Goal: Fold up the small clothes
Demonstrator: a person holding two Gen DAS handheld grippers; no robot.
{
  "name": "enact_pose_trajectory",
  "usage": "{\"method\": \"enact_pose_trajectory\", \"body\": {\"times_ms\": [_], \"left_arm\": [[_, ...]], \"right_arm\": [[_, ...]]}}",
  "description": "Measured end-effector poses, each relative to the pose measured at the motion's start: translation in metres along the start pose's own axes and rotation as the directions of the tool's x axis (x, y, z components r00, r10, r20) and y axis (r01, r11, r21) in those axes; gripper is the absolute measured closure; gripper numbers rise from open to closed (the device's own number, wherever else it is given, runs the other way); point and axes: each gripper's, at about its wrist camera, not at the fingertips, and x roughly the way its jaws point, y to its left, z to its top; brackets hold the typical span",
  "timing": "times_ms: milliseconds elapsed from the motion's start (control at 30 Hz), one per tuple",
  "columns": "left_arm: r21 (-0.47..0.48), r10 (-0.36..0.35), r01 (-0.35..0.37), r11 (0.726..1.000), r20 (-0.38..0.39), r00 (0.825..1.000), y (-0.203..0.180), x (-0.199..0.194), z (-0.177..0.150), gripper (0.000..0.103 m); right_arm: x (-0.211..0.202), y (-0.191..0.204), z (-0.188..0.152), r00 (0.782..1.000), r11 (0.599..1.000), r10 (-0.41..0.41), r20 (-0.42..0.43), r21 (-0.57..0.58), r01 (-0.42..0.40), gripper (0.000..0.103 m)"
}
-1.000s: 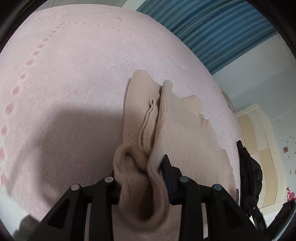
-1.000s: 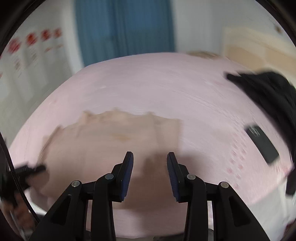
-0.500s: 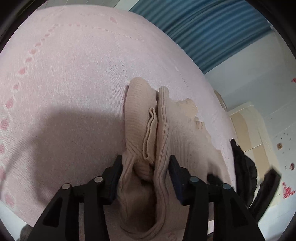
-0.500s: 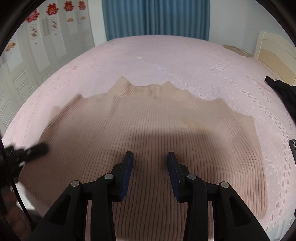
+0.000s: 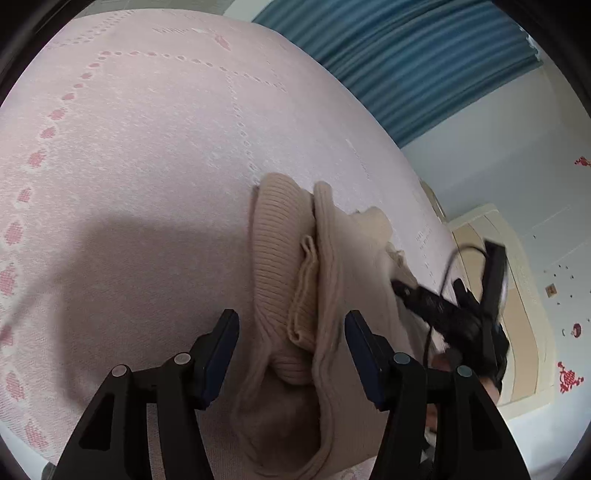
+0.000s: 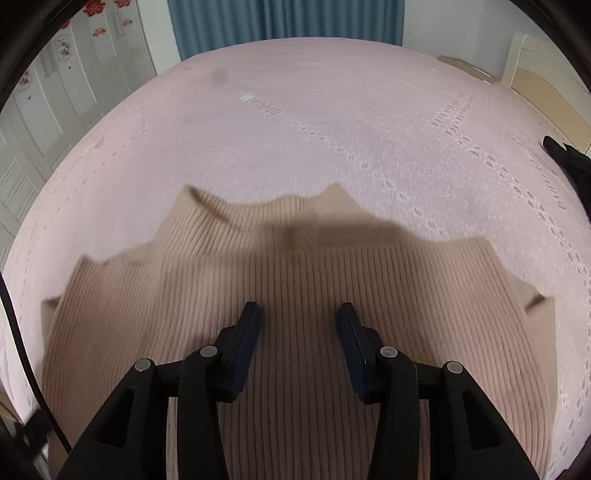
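Note:
A beige ribbed knit top (image 6: 295,295) lies on the pink bedspread (image 6: 332,122). In the left wrist view its side edge is bunched into folds (image 5: 295,288). My left gripper (image 5: 291,332) is open, its jaws on either side of the bunched fabric without clamping it. My right gripper (image 6: 299,325) is open just above the flat ribbed body of the top. The right gripper also shows in the left wrist view (image 5: 454,314), over the top's far side.
The bedspread (image 5: 147,147) stretches wide to the left and far side. A blue curtain (image 6: 284,18) and white closet doors (image 6: 55,85) stand behind the bed. A beige headboard (image 5: 517,295) is at the right. A black item (image 6: 572,166) lies at the bed's right edge.
My left gripper has opened and let go of the bunched edge it was clamping. My right gripper has swung in from the right to hover over the top's body.

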Motion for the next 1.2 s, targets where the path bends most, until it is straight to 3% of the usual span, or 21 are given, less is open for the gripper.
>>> {"method": "enact_pose_trajectory", "body": {"times_ms": [233,600,833,1000,1200], "left_arm": [[0.06,-0.007,0.01,0.998,-0.037,0.999,-0.009,0.002,-0.009,0.044],[0.043,-0.064,0.067,0.997,-0.061,0.996,0.011,-0.024,-0.033,0.044],[0.009,-0.091,0.092,0.996,-0.075,0.993,0.018,-0.025,-0.039,0.044],[-0.026,-0.08,0.079,0.997,-0.046,0.996,0.012,-0.012,-0.033,0.044],[-0.056,-0.044,0.042,0.998,-0.02,0.999,-0.001,0.004,-0.022,0.05]], "right_arm": [[-0.013,0.001,-0.009,1.0,1.0,-0.001,-0.012,-0.026,0.001,0.059],[-0.085,0.003,-0.101,0.999,0.983,0.031,0.042,-0.182,-0.023,0.059],[-0.099,-0.006,-0.146,0.997,0.978,0.072,-0.011,-0.197,-0.073,0.059],[-0.124,-0.026,-0.16,0.986,0.969,0.162,0.046,-0.195,-0.151,0.063],[-0.147,-0.076,-0.154,0.974,0.984,0.169,0.152,-0.088,-0.157,0.063]]}}
